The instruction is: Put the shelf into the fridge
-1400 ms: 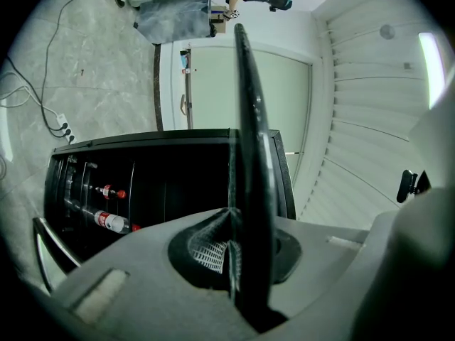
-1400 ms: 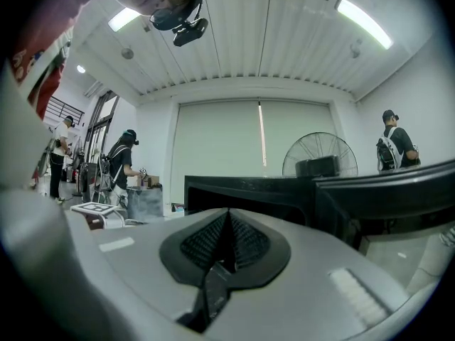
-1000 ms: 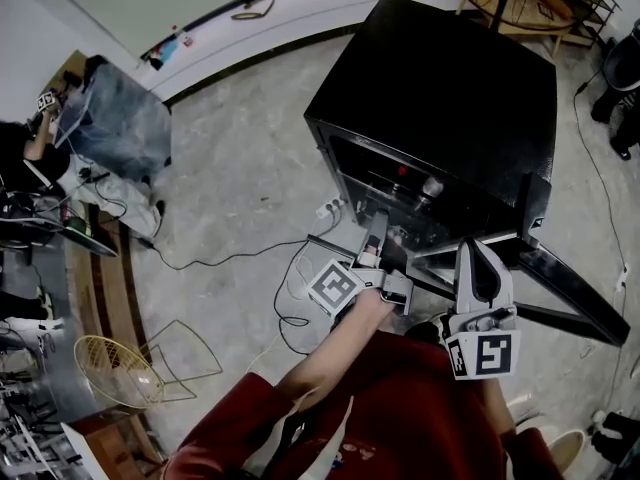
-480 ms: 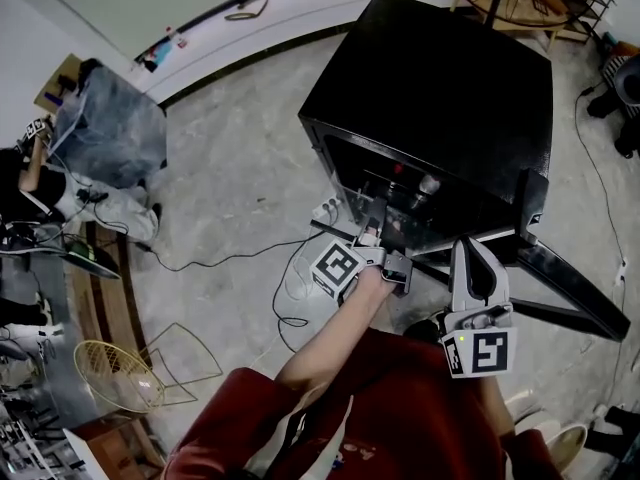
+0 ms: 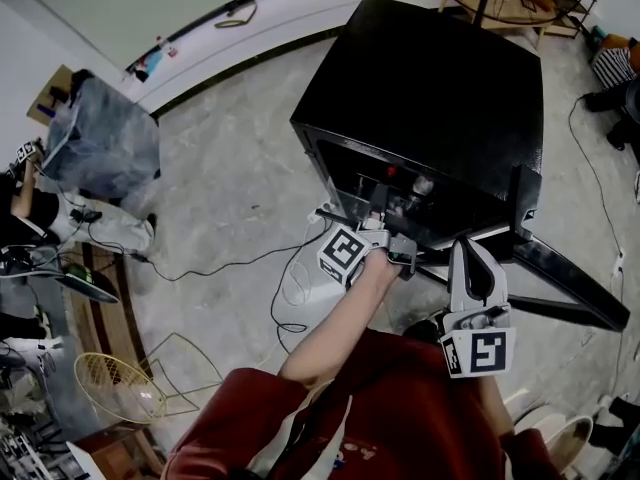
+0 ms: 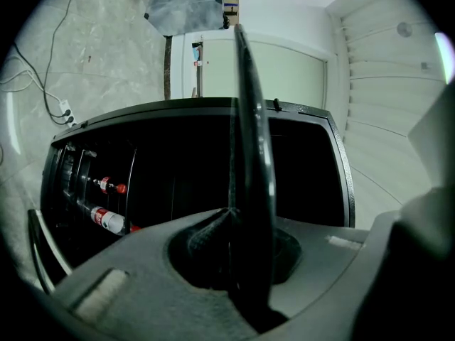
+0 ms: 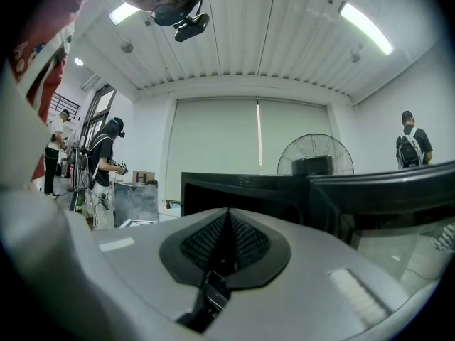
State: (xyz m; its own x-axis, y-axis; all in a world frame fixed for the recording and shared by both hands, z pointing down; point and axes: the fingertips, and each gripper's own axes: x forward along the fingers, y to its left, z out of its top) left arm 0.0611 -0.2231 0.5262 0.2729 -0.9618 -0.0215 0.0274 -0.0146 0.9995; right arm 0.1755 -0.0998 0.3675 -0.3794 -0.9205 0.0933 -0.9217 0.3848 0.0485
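Over marbled floor (image 5: pixel 230 168), left gripper (image 5: pixel 378 218) jaws clamp the shelf (image 6: pixel 250 155) by the fridge (image 5: pixel 440 88); right gripper (image 5: pixel 470 258) jaws together.

No writing can be read. Labels on the bottles (image 6: pixel 105 219) in the fridge (image 5: pixel 440 78) are too small; the cubes (image 5: pixel 345 253) bear only square markers.

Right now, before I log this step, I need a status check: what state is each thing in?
Fridge: door open.
Shelf: clamped by its edge, held at the fridge opening.
Left gripper: shut on the shelf.
Right gripper: shut, empty.
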